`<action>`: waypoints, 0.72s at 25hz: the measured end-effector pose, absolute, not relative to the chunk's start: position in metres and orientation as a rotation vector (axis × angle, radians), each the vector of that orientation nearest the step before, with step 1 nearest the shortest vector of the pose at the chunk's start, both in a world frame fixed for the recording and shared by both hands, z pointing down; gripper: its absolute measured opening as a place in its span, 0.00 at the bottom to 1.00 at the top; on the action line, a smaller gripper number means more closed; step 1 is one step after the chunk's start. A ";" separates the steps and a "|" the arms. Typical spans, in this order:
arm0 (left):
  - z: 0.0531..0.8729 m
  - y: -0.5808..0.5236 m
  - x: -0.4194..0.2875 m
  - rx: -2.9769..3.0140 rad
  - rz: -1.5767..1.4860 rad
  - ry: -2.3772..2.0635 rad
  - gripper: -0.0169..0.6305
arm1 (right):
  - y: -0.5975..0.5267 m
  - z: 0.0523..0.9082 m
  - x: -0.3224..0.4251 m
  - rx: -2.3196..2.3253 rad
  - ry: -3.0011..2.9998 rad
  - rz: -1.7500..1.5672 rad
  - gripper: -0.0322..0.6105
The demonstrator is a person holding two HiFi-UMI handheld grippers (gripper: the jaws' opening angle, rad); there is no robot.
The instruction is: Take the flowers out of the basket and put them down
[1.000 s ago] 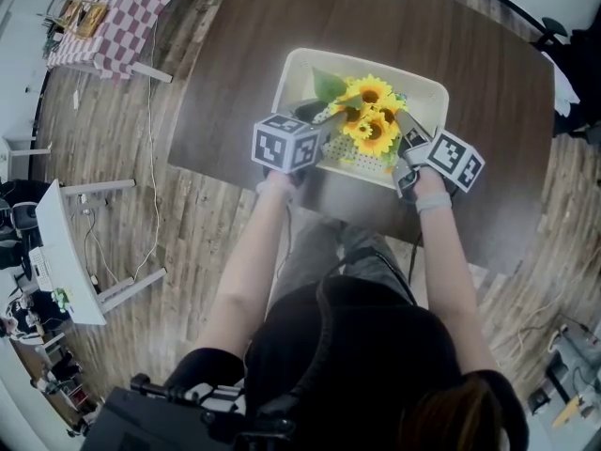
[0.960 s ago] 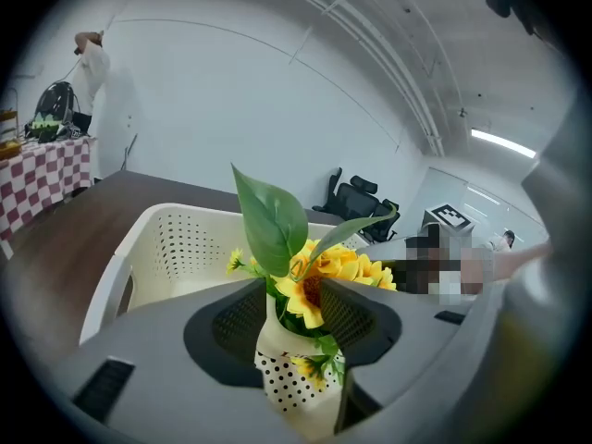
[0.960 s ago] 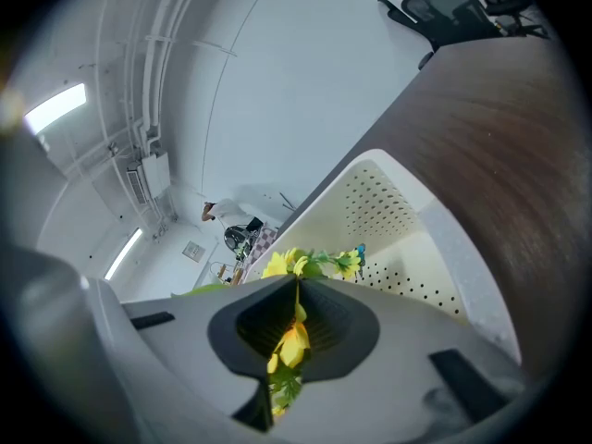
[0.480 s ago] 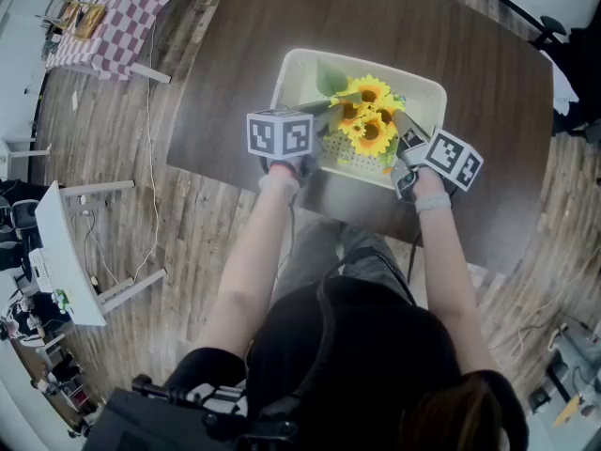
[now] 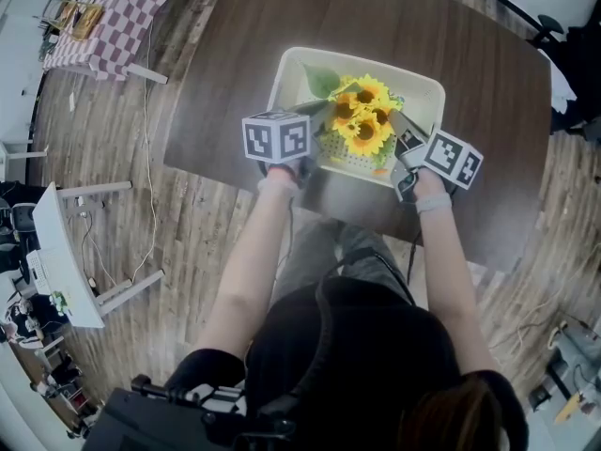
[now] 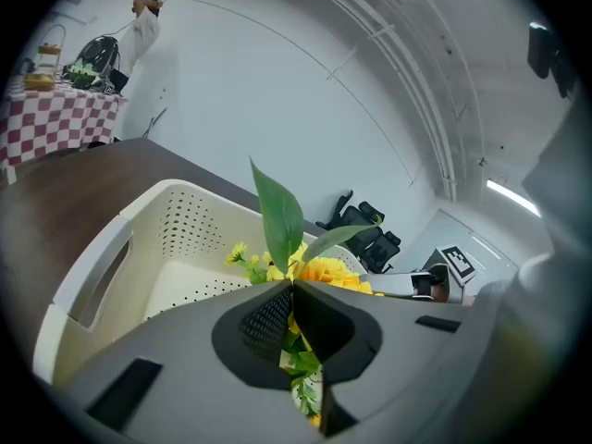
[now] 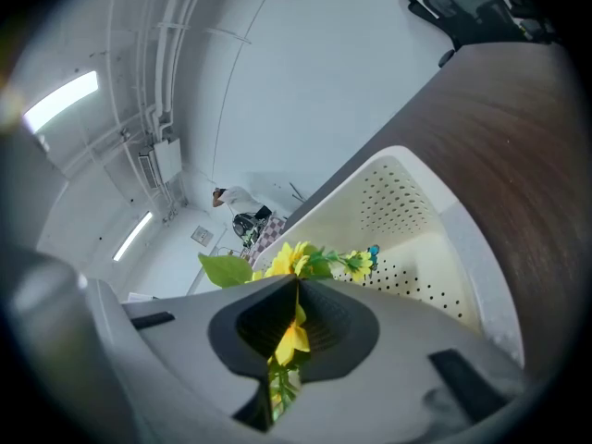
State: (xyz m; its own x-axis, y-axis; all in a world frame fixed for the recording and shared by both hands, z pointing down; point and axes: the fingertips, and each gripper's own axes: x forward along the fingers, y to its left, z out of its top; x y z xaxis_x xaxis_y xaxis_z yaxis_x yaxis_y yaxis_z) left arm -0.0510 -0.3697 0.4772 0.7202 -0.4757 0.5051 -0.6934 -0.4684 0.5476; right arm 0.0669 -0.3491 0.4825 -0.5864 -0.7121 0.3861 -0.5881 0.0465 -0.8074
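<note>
Flowers (image 5: 362, 125), over the basket (image 5: 289, 66), are pinched between left tongs (image 6: 291, 288), just closed, and right tongs (image 7: 296, 285).

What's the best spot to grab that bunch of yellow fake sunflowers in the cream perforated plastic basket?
Low on the green stems, under the blooms, coming from the near side: the sunflower bunch stands above the basket rim, heads uppermost. The left gripper, jaws just closed, and the right gripper both pinch it there.

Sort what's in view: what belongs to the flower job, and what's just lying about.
Job: flowers, basket, table, left gripper (jaws just closed on the flowers), right gripper (shut on them).
Lying about: checkered table, white desk, office chair.
</note>
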 end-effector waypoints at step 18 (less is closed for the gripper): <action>0.458 -0.363 -0.050 2.271 0.333 -0.915 0.03 | -0.341 0.454 0.059 -1.306 2.328 -1.373 0.06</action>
State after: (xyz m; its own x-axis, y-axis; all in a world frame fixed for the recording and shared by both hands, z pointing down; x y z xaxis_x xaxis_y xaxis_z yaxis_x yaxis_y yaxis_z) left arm -0.0496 -0.3633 0.4584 0.7231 -0.5231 0.4511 -0.6907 -0.5387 0.4825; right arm 0.0591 -0.3405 0.4542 -0.6134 -0.7354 0.2881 -0.6079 0.2067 -0.7666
